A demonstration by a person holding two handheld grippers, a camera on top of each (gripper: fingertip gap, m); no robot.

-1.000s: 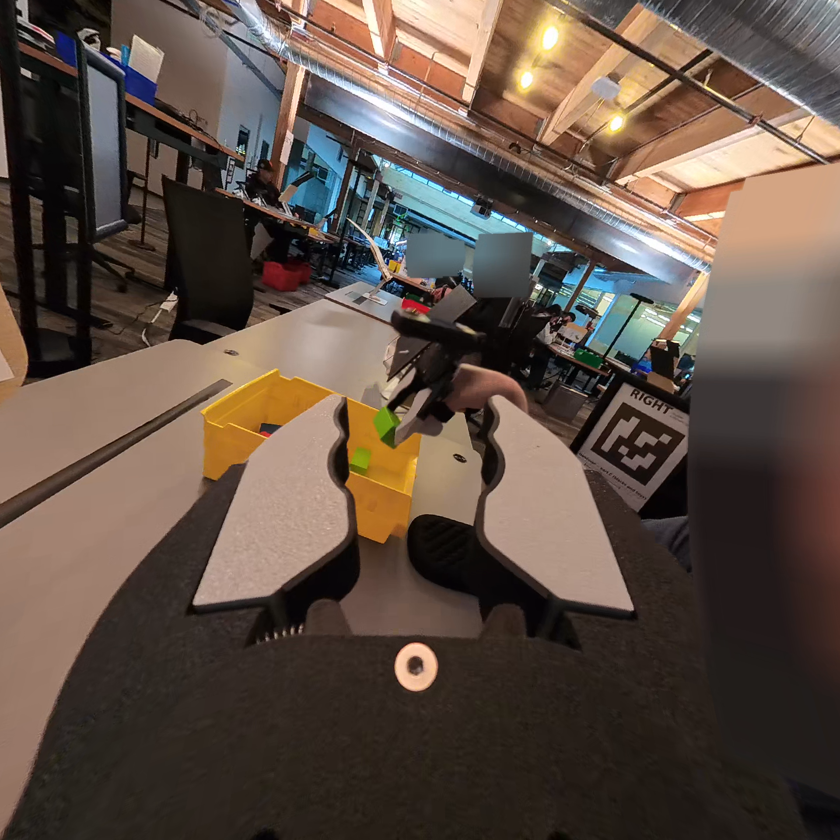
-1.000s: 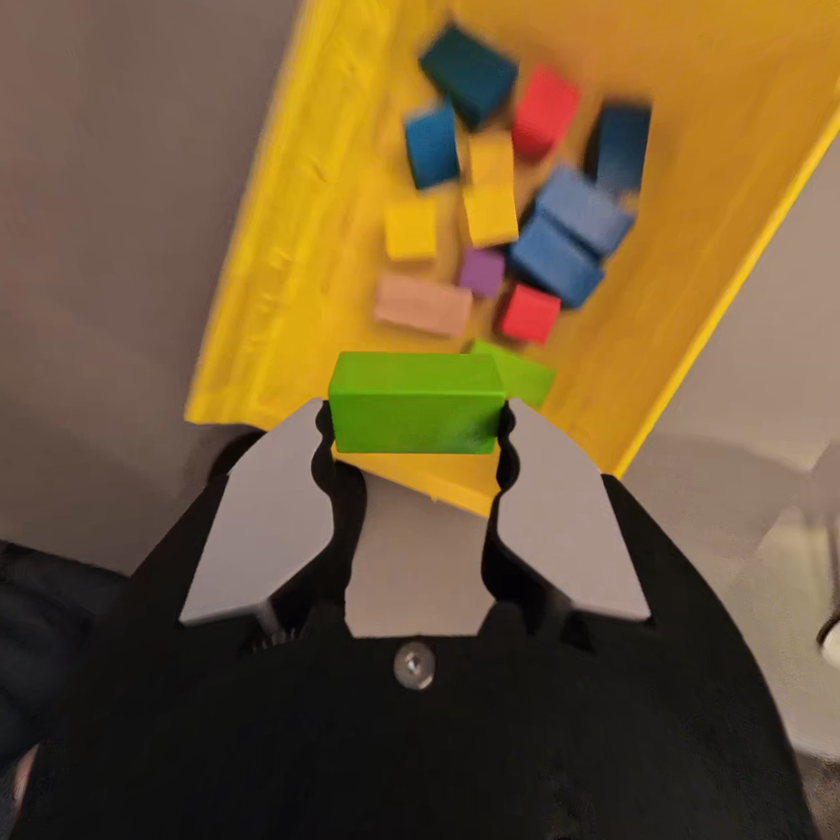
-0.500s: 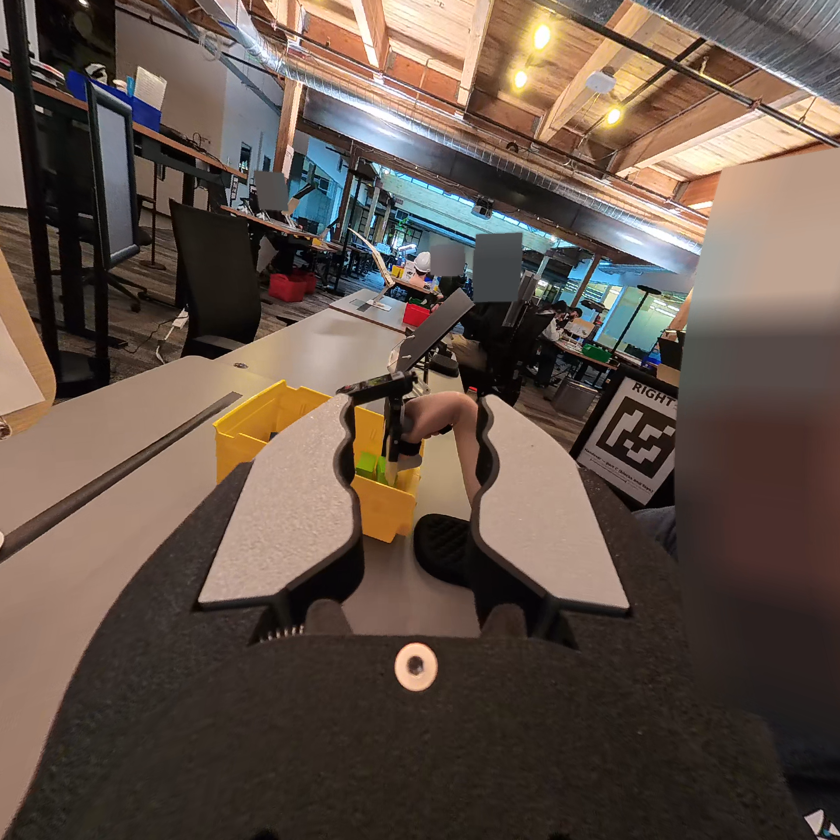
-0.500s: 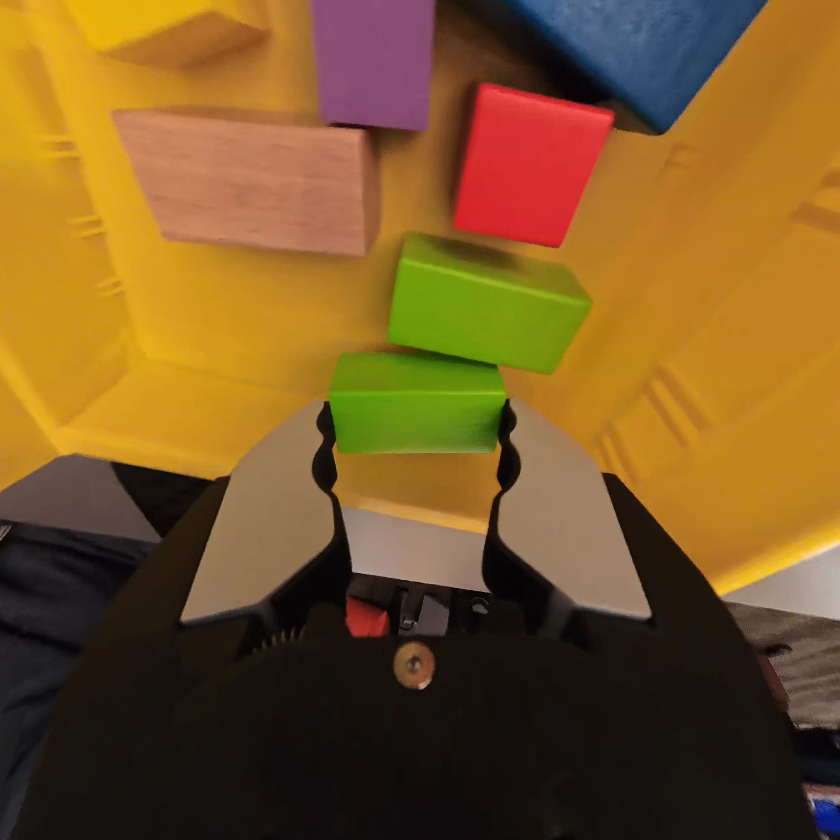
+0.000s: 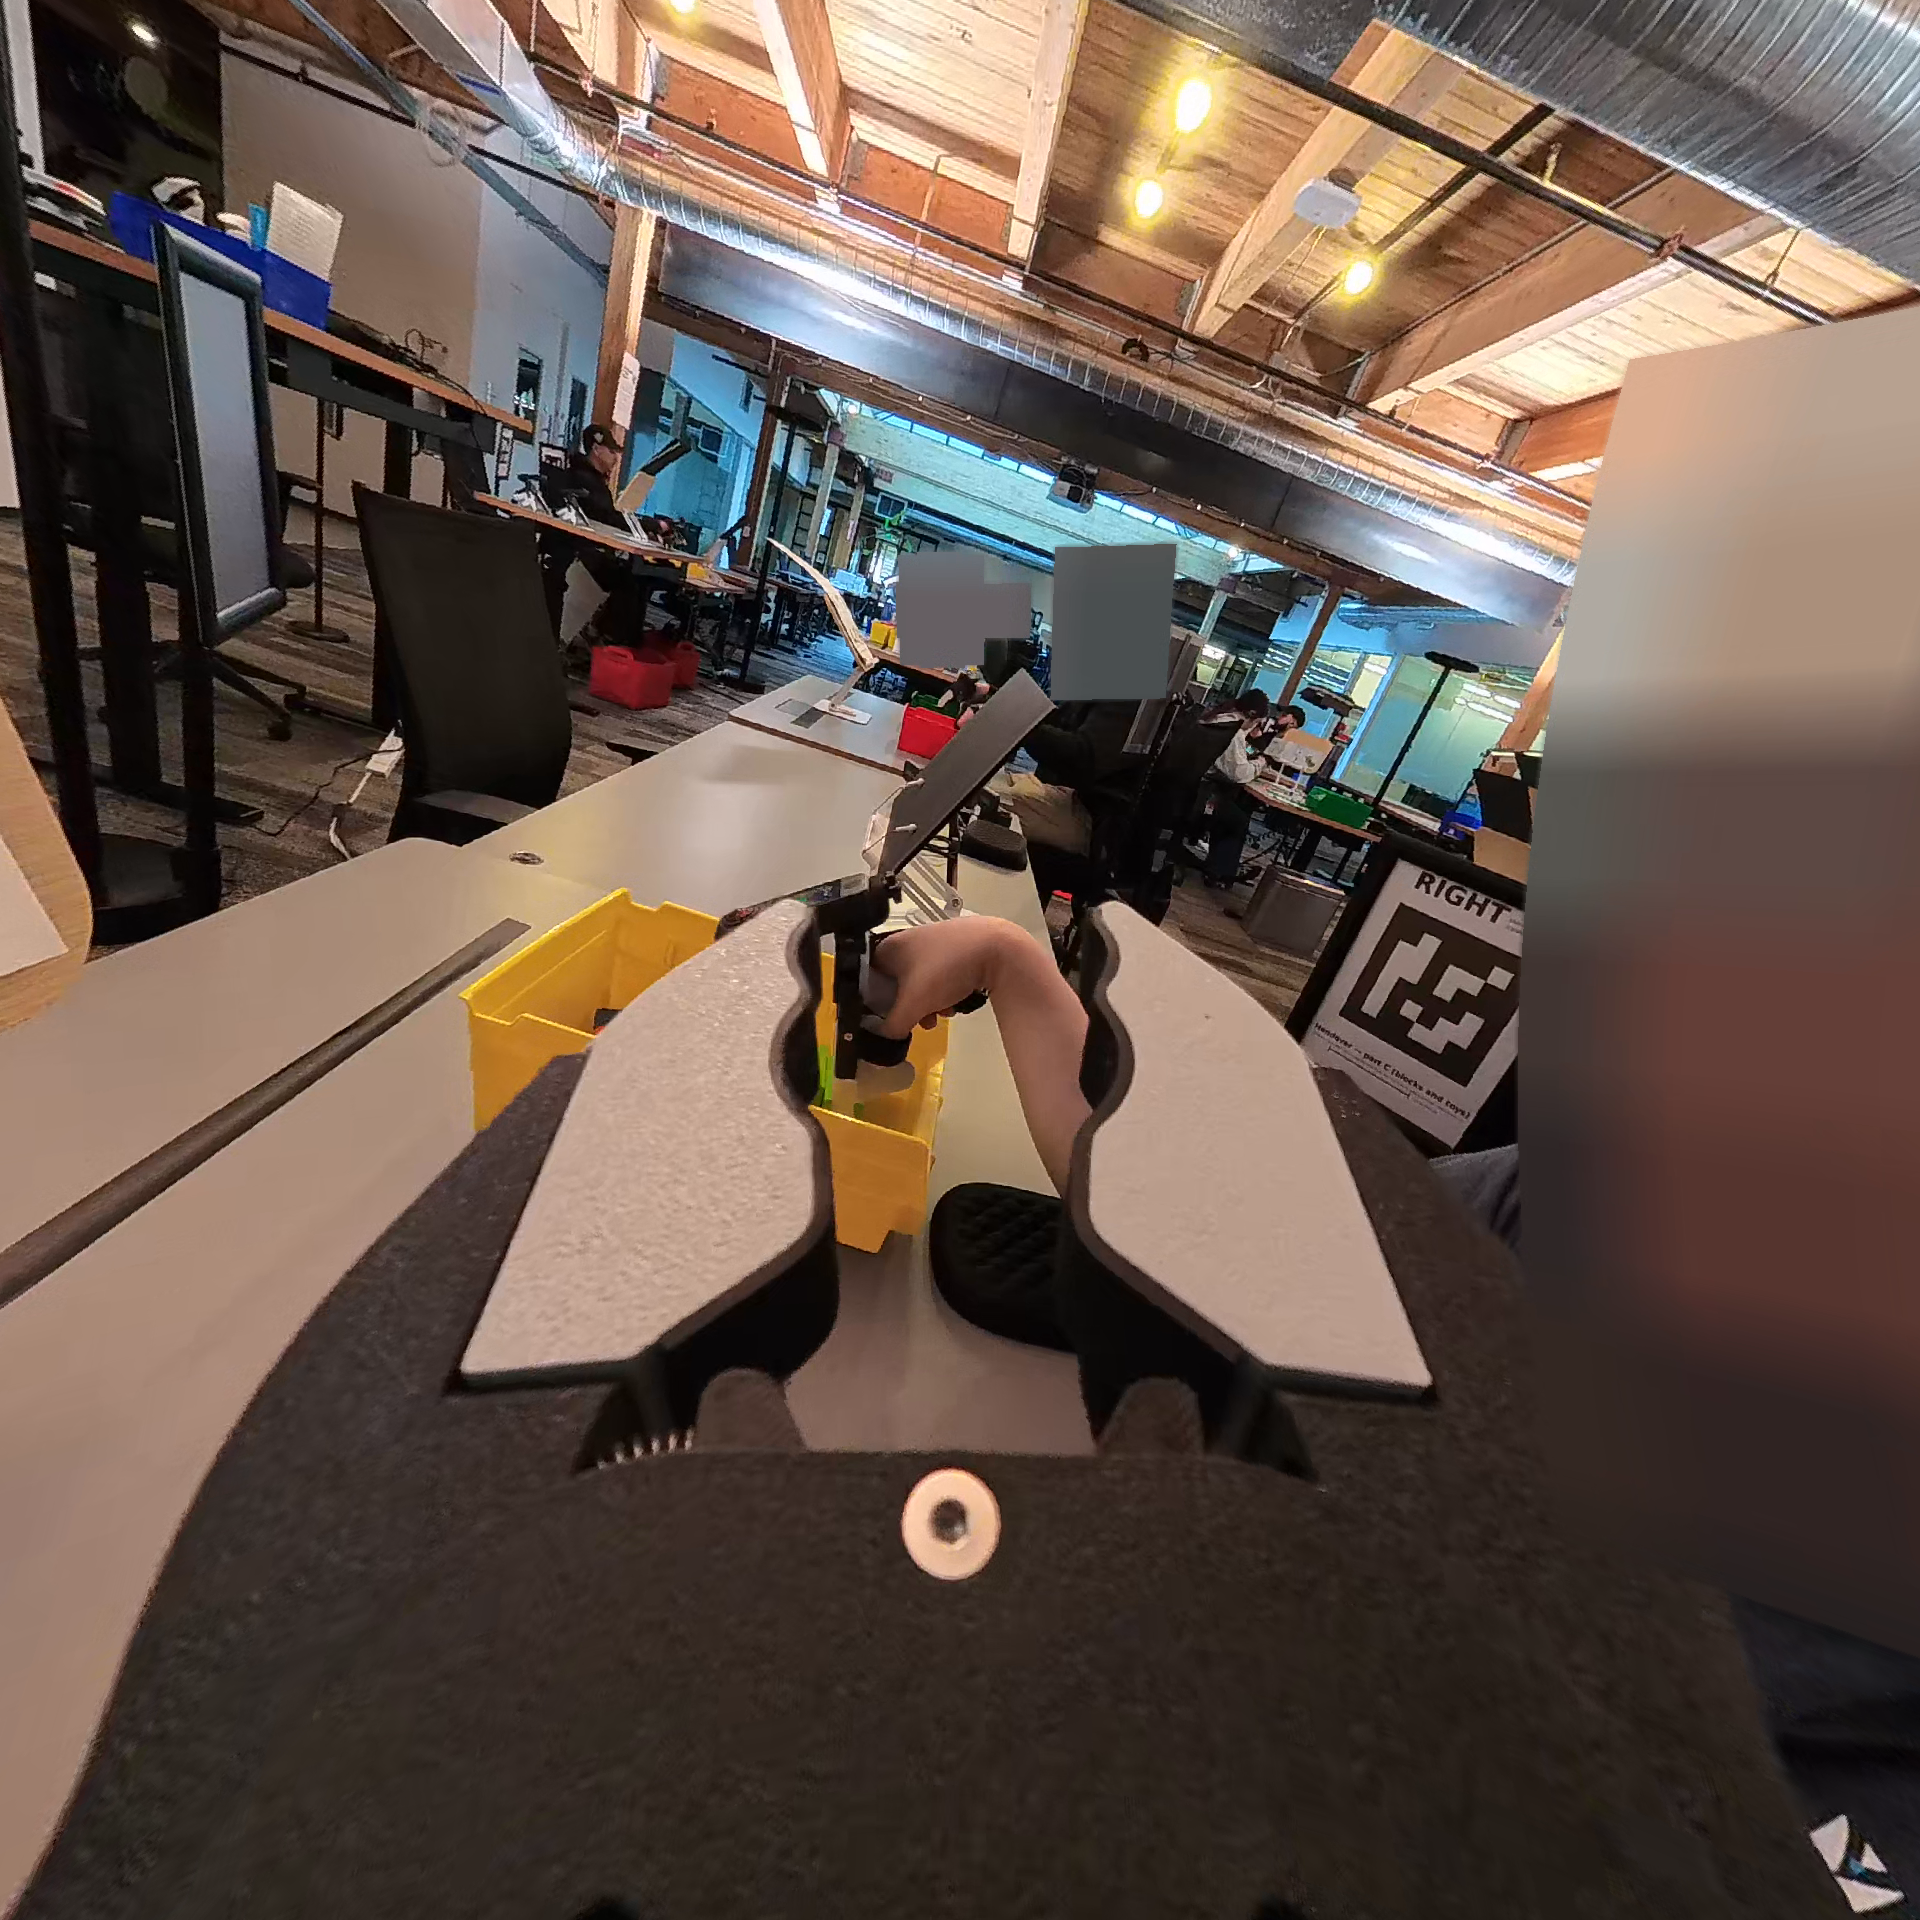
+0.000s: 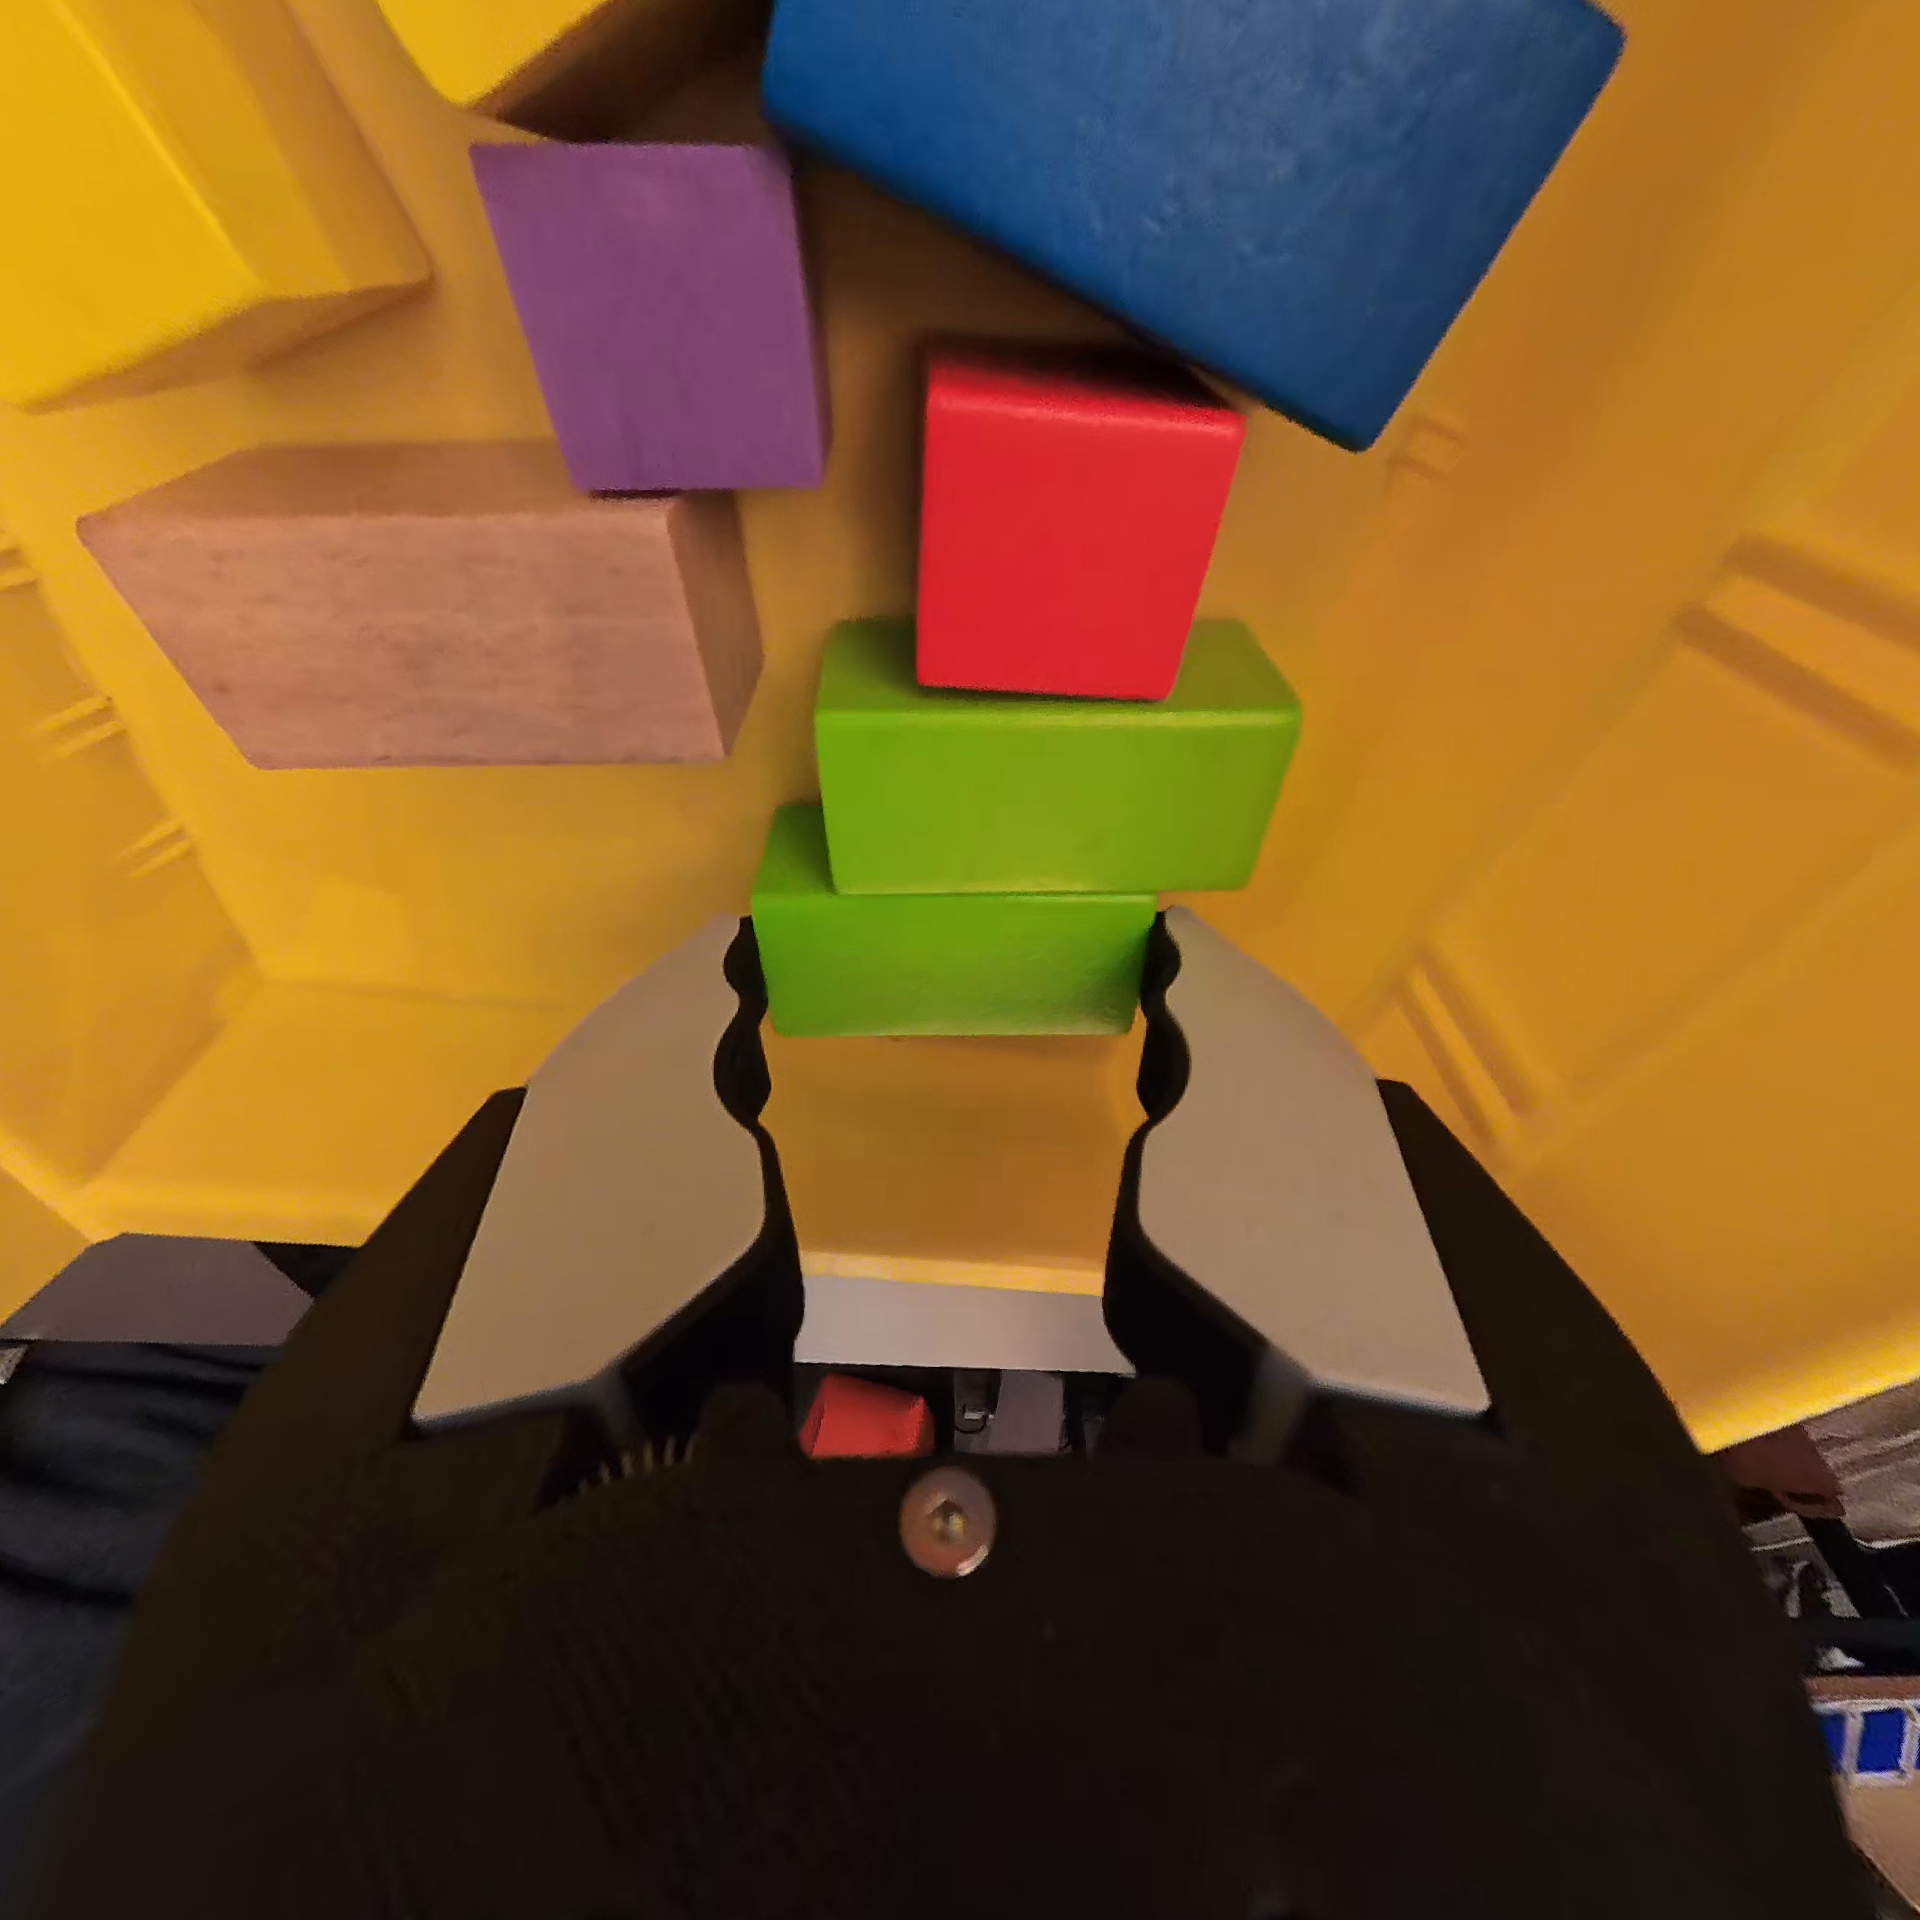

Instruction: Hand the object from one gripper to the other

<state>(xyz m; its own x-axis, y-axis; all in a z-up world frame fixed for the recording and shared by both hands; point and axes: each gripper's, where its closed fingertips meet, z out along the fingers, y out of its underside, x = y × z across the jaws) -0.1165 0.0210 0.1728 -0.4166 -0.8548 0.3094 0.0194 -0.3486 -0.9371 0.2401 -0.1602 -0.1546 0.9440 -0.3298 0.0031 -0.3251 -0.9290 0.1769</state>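
The grey tabletop (image 5: 260, 1039) carries the yellow plastic bin (image 6: 1558, 935), and I have my right gripper (image 6: 951, 971) pointed down into it, near one corner. My left gripper (image 5: 940, 1039) hangs back over the table, fingers spread with nothing between them, aimed toward the bin, where I judge it can take or give a block.

Inside the bin, a large blue wooden block (image 6: 1195, 177) lies at the far end, a plain tan wooden block (image 6: 436, 613) and a purple cube (image 6: 665, 312) sit to the left, and a red block (image 6: 1070, 520) rests against a green rectangular block (image 6: 1049, 769).

My right fingers pinch a second green rectangular block (image 6: 945, 966) by its short ends. It touches the other green one; whether it sits on the bin floor I cannot tell.
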